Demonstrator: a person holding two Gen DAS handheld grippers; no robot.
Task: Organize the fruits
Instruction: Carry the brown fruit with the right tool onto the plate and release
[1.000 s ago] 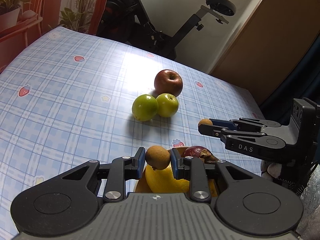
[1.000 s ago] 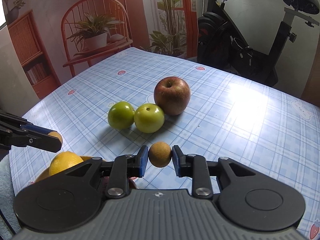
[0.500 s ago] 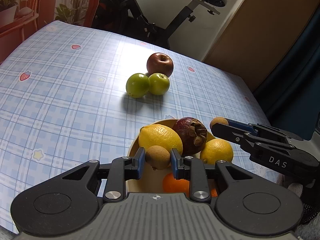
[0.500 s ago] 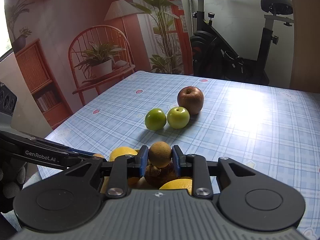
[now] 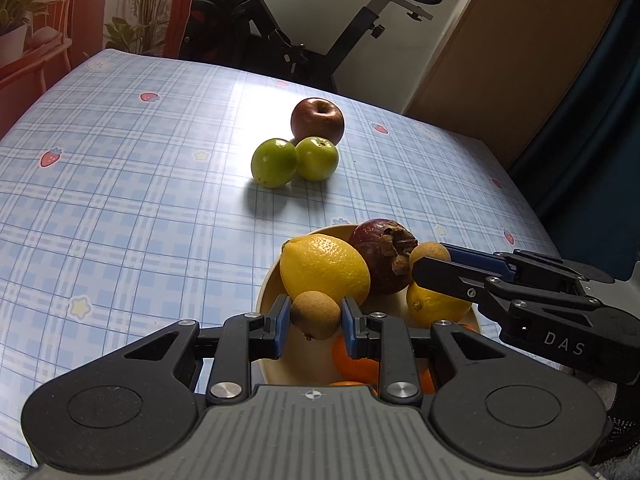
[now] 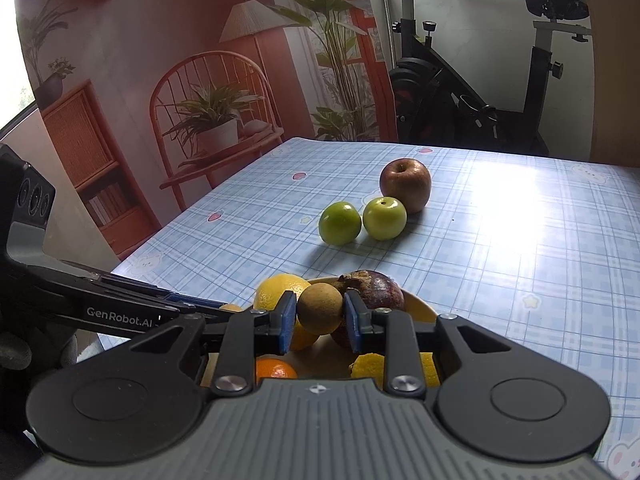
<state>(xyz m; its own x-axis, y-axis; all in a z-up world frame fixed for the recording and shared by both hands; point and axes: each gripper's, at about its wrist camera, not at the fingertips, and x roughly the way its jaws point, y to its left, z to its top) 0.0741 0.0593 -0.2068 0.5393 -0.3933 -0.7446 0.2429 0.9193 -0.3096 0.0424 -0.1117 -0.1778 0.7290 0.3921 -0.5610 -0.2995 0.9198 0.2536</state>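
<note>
My left gripper [image 5: 315,317] is shut on a small brown round fruit [image 5: 316,315], held over the near left part of a cream bowl [image 5: 267,285]. My right gripper [image 6: 320,314] is shut on a second brown round fruit [image 6: 320,309] above the same bowl [image 6: 420,304]; in the left wrist view that gripper [image 5: 430,258] comes in from the right. The bowl holds a lemon [image 5: 324,270], a dark purple mangosteen [image 5: 380,260], a smaller yellow citrus [image 5: 434,306] and oranges [image 5: 354,362]. Two green apples [image 5: 294,160] and a red apple [image 5: 317,120] sit together mid-table.
The table wears a blue checked cloth [image 5: 120,200] with strawberry prints. An exercise bike [image 6: 480,92] stands beyond the far edge. A red chair with a potted plant [image 6: 216,128] stands at the left side. A gloved hand [image 6: 24,356] shows at the left.
Both grippers have drawn back from the apples to over the bowl, each still holding its brown fruit. The right gripper travelled farther and now sits close beside the left.
</note>
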